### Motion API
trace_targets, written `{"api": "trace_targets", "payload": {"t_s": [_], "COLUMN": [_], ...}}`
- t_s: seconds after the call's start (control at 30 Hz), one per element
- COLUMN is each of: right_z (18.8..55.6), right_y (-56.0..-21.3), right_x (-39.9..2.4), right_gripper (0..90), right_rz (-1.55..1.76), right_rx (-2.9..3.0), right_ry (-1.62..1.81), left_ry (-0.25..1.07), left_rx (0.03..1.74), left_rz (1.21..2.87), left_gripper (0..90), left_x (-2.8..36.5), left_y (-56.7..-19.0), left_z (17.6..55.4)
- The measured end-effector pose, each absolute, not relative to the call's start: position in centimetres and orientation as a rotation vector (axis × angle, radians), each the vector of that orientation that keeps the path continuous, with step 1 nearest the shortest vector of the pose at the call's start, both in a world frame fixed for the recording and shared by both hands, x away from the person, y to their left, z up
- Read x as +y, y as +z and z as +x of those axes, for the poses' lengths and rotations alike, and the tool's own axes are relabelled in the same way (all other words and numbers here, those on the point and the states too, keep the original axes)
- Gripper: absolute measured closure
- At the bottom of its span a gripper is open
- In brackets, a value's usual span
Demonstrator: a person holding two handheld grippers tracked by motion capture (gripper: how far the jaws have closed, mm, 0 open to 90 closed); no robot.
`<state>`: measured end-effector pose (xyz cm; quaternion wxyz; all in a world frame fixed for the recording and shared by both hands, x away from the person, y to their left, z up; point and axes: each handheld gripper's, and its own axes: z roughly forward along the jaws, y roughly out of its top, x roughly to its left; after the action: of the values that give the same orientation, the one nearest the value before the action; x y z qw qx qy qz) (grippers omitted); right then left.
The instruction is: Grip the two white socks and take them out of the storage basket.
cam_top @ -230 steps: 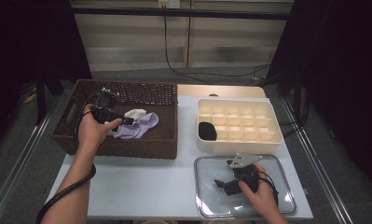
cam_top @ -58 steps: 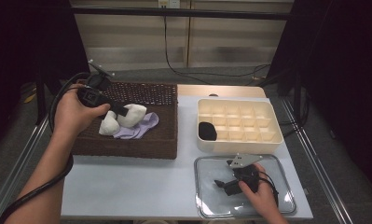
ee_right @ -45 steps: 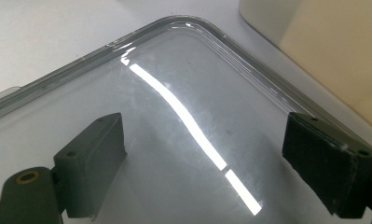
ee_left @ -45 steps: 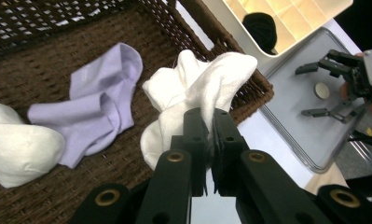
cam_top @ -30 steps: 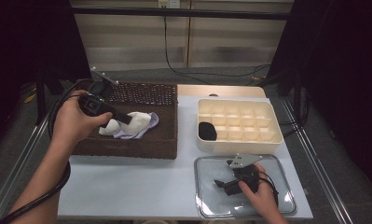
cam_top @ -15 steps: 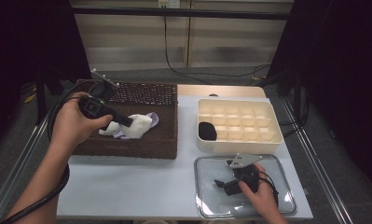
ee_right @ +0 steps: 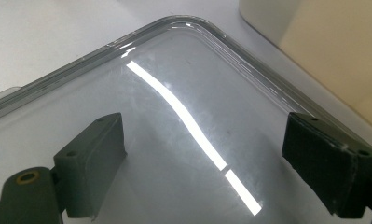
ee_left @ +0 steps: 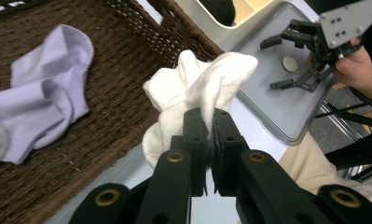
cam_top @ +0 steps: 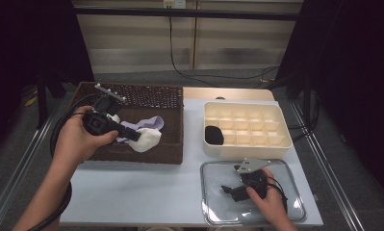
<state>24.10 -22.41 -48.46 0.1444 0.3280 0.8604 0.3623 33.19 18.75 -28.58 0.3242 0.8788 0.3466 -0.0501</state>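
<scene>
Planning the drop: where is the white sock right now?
White sock is pinched in the left gripper, over the wicker basket's front right part, beside the lilac sock.

Lavender sock (cam_top: 148,123) lies crumpled in the brown wicker basket (cam_top: 175,144), at the bench's (cam_top: 146,192) left. Cream divided tray (cam_top: 281,139) at right; one near-left compartment holds a black item (cam_top: 213,135). Black cable (cam_top: 213,76) trails across the floor behind.

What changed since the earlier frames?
The left gripper took hold of the white sock in the wicker basket, lifted it and is carrying it toward the basket's right side. The lilac sock stayed in the basket. The right gripper stayed open on the clear lid; the black item stayed in the divided box.
</scene>
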Motion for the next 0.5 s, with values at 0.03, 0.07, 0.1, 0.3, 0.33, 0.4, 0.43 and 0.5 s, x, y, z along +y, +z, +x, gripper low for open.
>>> {"api": "trace_targets", "payload": {"t_s": [0.03, 0.07, 0.1, 0.3, 0.33, 0.4, 0.43, 0.5], "right_z": [24.1, 24.1, 24.1, 24.1, 24.1, 24.1, 24.1, 24.1], "right_y": [-48.4, -48.4, -48.4, -48.5, -48.5, -48.5, -48.5, -48.5], "right_x": [-22.4, -22.4, -22.4, -22.4, -22.4, -22.4, -22.4, -22.4], "right_gripper": [12.4, 12.5, 12.5, 12.5, 12.5, 12.5, 12.5, 12.4], "right_rz": [0.950, 0.950, 0.950, 0.946, 0.946, 0.946, 0.946, 0.946], "right_rx": [2.480, 2.480, 2.480, 2.480, 2.479, 2.479, 2.479, 2.479], "right_ry": [1.042, 1.042, 1.042, 1.044, 1.044, 1.044, 1.044, 1.044], "left_ry": [-0.137, -0.134, -0.129, -0.120, -0.128, -0.140, -0.135, -0.149], "left_rx": [0.912, 0.899, 0.901, 0.882, 0.878, 0.866, 0.860, 0.858], "left_rz": [2.298, 2.309, 2.318, 2.361, 2.366, 2.368, 2.381, 2.378], "left_gripper": [85.8, 85.8, 85.8, 85.5, 85.5, 85.4, 85.4, 85.2], "left_x": [18.6, 18.6, 18.4, 17.4, 17.2, 16.8, 16.7, 16.4], "left_y": [-28.8, -29.1, -29.3, -31.0, -31.4, -32.1, -32.5, -33.3], "left_z": [32.9, 32.8, 32.5, 31.5, 31.4, 31.0, 30.8, 30.6]}}
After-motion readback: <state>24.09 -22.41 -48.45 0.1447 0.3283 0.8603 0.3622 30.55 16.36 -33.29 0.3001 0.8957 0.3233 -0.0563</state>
